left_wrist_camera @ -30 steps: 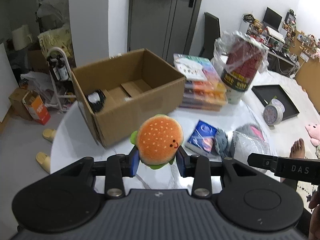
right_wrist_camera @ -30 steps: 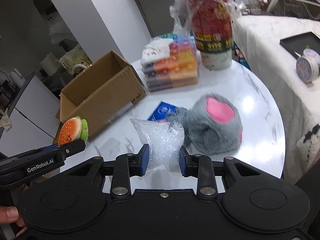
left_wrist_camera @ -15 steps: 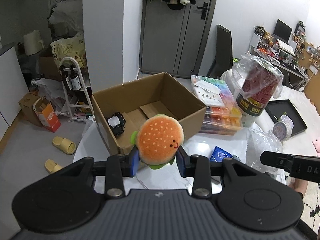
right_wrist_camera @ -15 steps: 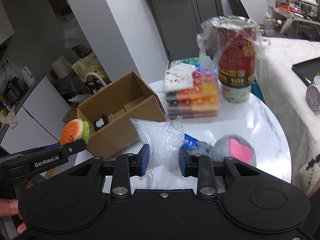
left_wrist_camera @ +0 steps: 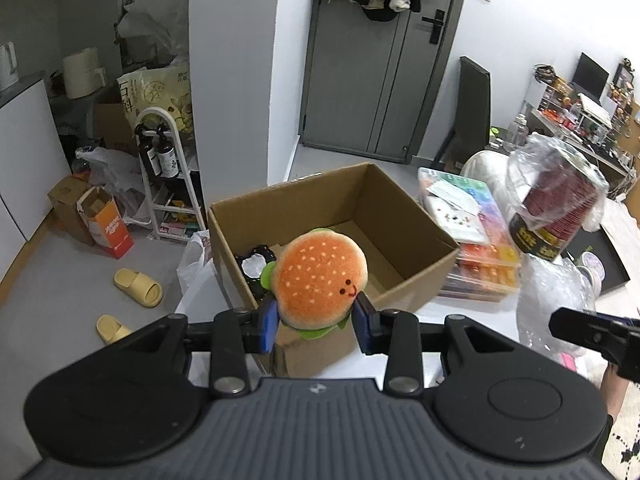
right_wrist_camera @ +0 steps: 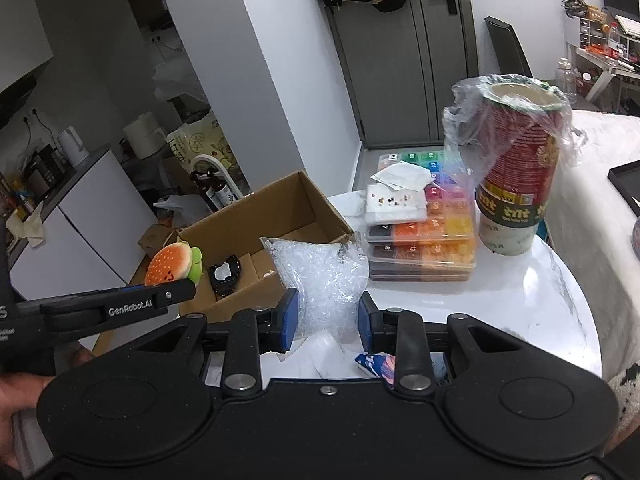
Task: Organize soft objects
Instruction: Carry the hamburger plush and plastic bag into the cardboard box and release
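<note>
My left gripper (left_wrist_camera: 316, 326) is shut on an orange burger plush (left_wrist_camera: 320, 282) with a smiling face, held above the near wall of an open cardboard box (left_wrist_camera: 404, 208). The right wrist view also shows the burger plush (right_wrist_camera: 170, 262) and the left gripper (right_wrist_camera: 182, 290) beside the cardboard box (right_wrist_camera: 280, 204). My right gripper (right_wrist_camera: 326, 324) is shut on a clear bag of white pellets (right_wrist_camera: 320, 276), lifted over the white table (right_wrist_camera: 520, 308) to the right of the box. A small black and white item (left_wrist_camera: 256, 264) lies inside the box.
A stack of colourful bead cases (right_wrist_camera: 432, 232) and a red cup stack wrapped in plastic (right_wrist_camera: 516, 168) stand right of the box. A blue packet (right_wrist_camera: 376, 362) lies under my right gripper. A bottle rack (left_wrist_camera: 168, 176), boxes and yellow slippers (left_wrist_camera: 138, 286) sit on the floor at left.
Both grippers rose and moved toward the box with their loads. The burger now hangs over the box's near wall, and the pellet bag has left the grey plush behind.
</note>
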